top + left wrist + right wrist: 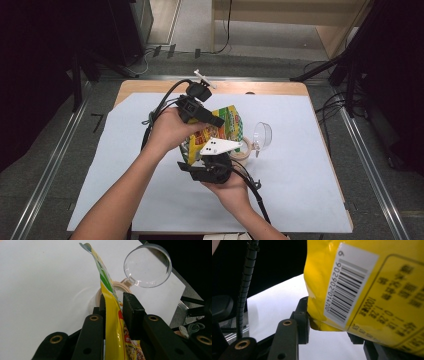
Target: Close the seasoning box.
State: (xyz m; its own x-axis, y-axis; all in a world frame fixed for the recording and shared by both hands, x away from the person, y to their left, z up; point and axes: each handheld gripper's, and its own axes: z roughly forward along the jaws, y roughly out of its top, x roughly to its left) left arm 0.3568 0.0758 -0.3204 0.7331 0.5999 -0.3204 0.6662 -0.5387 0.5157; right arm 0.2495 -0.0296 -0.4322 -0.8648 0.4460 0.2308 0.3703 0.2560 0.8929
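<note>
Reaching in from the lower left, the left tool point(212, 121) clamps the yellow snack bag point(225, 129) above the white surface point(300, 165). The right tool point(209, 161), palm up below, grips the bag's bottom corner beside a clear scoop point(262, 135).

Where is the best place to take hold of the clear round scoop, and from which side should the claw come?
Probably the short handle of the clear scoop, approached from above: the bowl is wide and smooth, while the handle is narrow, pointing toward the tape roll.

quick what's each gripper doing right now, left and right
Left gripper: shut on the yellow snack bag, pinching its flat edge.
Right gripper: shut on the same bag's bottom corner.
</note>
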